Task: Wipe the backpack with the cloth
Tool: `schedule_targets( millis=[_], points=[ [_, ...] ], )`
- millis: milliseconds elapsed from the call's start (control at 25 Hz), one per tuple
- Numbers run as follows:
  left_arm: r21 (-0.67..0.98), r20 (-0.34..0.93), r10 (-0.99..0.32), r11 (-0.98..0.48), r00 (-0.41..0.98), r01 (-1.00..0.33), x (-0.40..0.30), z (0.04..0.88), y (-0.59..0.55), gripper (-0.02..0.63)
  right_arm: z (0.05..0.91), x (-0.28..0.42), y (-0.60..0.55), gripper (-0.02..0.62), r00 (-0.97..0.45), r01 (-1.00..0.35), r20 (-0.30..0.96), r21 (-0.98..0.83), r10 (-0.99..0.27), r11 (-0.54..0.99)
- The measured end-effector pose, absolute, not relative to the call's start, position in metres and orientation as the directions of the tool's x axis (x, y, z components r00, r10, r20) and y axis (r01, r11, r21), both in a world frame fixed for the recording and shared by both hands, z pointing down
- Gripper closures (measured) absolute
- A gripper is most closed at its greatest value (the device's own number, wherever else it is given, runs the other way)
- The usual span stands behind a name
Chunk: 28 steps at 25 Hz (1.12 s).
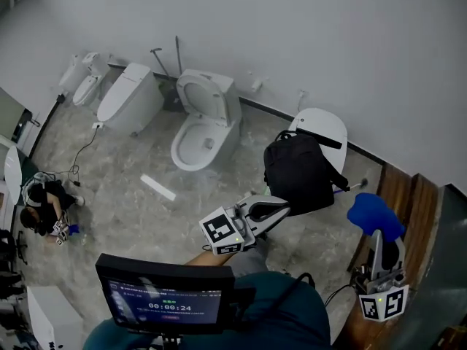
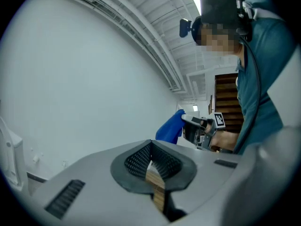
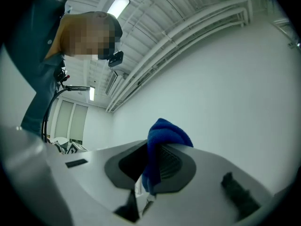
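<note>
While right gripper (image 1: 382, 245) fingers pinch cloth (image 1: 374, 217), lower right, apart from backpack (image 1: 298, 172) propped on toilet (image 1: 325, 125) at centre right, left gripper (image 1: 279, 208) fingers closed, empty. Risk: unbraced backpack slides off under wipe pressure; cloth bunched, may slip from pinch.

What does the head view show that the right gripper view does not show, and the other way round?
Only the head view shows the black backpack resting on a closed white toilet, the open toilet and the left gripper. Only the right gripper view shows the ceiling light and the right gripper with its jaws closed on the blue cloth. Both show that cloth in the right gripper, and the white wall.
</note>
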<state>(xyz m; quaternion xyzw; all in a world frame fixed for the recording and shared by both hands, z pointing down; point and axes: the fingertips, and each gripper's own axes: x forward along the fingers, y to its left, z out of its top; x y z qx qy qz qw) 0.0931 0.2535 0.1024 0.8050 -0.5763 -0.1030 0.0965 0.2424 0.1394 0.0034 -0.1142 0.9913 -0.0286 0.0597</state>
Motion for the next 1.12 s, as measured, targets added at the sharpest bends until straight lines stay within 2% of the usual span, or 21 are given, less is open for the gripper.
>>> schedule_targets(
  millis=[240, 440, 760, 960, 1120],
  points=[
    [0.3, -0.052, -0.961, -0.276, 0.273, -0.913, 0.169, 0.098, 0.297, 0.6, -0.004, 0.342, 0.185, 0.557, -0.961, -0.249, -0.113, -0.045, -0.253, 0.967],
    [0.296, -0.026, -0.973, -0.225, 0.228, -0.928, 0.206, 0.083, 0.331, 0.6, 0.003, 0.389, 0.203, 0.558, -0.965, -0.245, -0.08, -0.071, -0.251, 0.967],
    [0.277, -0.023, -0.986, -0.164, 0.165, -0.947, 0.217, 0.062, 0.402, 0.6, 0.009, 0.395, 0.264, 0.558, -0.98, -0.186, -0.058, -0.101, -0.193, 0.977],
    [0.196, -0.006, -0.985, -0.17, 0.172, -0.966, 0.22, 0.064, 0.448, 0.6, 0.008, 0.381, 0.309, 0.558, -0.985, -0.164, -0.037, -0.099, -0.168, 0.981],
    [0.198, -0.031, -0.982, -0.188, 0.186, -0.962, 0.211, 0.052, 0.5, 0.6, -0.002, 0.362, 0.363, 0.558, -0.986, -0.162, -0.03, -0.102, -0.166, 0.982]
  ],
)
